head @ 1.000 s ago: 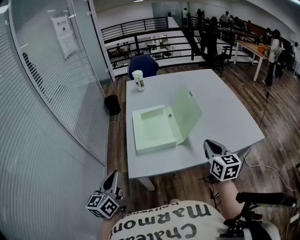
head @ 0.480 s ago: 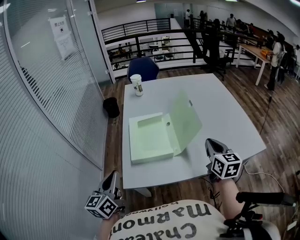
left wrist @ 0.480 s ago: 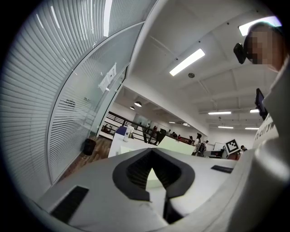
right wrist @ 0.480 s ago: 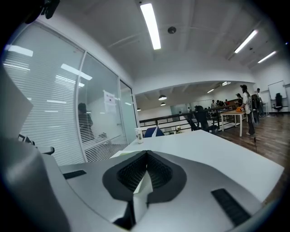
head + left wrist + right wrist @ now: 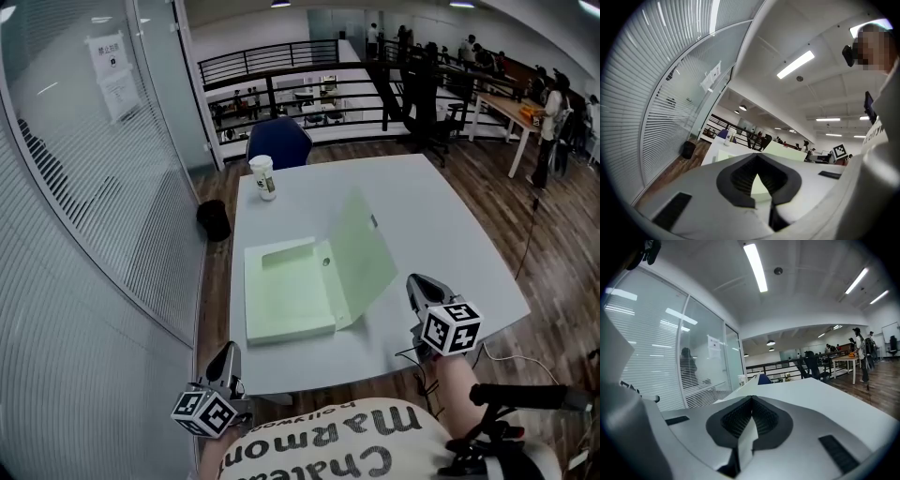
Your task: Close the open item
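A pale green file box point(image 5: 286, 295) lies open on the white table point(image 5: 450, 234), its lid point(image 5: 361, 253) standing up at a slant on the right side. In the left gripper view the lid point(image 5: 785, 151) shows beyond the jaws. My left gripper point(image 5: 228, 361) hangs below the table's front left corner, jaws shut and empty. My right gripper point(image 5: 417, 284) is shut and empty over the front edge, to the right of the lid and apart from it. Both gripper views, left gripper point(image 5: 761, 187) and right gripper point(image 5: 747, 427), show the jaws closed together.
A paper cup point(image 5: 263, 176) stands at the table's far left corner, with a blue chair point(image 5: 278, 142) behind it. A black bin point(image 5: 214, 220) sits on the floor by the glass wall point(image 5: 84, 187) on the left. Railings and desks with people lie beyond.
The table and box have drawn nearer and slid left in the head view as the person moved up. My right gripper now reaches over the table's front edge. Both stay shut.
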`<state>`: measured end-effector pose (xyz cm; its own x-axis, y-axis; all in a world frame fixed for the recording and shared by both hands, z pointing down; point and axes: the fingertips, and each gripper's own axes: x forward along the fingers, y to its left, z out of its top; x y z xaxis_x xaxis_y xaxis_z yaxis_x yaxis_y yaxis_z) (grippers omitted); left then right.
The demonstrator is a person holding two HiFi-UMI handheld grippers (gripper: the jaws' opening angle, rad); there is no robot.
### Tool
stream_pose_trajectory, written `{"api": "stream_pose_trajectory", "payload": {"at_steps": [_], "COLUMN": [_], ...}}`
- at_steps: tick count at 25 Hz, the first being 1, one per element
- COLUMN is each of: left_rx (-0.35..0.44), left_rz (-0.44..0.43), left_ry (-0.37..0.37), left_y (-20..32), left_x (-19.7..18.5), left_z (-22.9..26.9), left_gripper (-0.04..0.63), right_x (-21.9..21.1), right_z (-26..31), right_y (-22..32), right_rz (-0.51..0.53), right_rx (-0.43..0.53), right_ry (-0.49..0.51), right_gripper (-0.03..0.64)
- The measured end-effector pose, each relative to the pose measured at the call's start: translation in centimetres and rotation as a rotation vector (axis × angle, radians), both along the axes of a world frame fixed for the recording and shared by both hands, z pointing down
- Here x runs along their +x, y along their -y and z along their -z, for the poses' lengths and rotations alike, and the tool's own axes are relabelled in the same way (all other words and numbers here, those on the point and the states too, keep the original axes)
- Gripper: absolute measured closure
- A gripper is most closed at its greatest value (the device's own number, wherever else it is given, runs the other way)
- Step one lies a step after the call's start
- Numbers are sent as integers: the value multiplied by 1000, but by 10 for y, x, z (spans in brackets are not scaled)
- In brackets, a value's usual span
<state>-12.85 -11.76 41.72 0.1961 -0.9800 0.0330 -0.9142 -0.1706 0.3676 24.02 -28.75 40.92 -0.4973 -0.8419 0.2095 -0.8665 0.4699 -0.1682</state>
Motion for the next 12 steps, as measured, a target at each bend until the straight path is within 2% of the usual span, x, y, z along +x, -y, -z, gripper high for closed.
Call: {"api": "stream_pose_trajectory", "payload": {"at_steps": [5, 12], "left_rx": [-2, -28], "left_rz": [28, 26], "left_ry": [2, 8], "left_y": [10, 21], "left_x": [-5, -3], "left_z": [3, -10], "left_gripper": [597, 595], "right_x": [2, 4], "right_z": [2, -2], "right_y": [12, 38], "right_rz": [3, 6], "right_rx": [17, -15], "right_ry": [-35, 60], "right_gripper": [620, 621]}}
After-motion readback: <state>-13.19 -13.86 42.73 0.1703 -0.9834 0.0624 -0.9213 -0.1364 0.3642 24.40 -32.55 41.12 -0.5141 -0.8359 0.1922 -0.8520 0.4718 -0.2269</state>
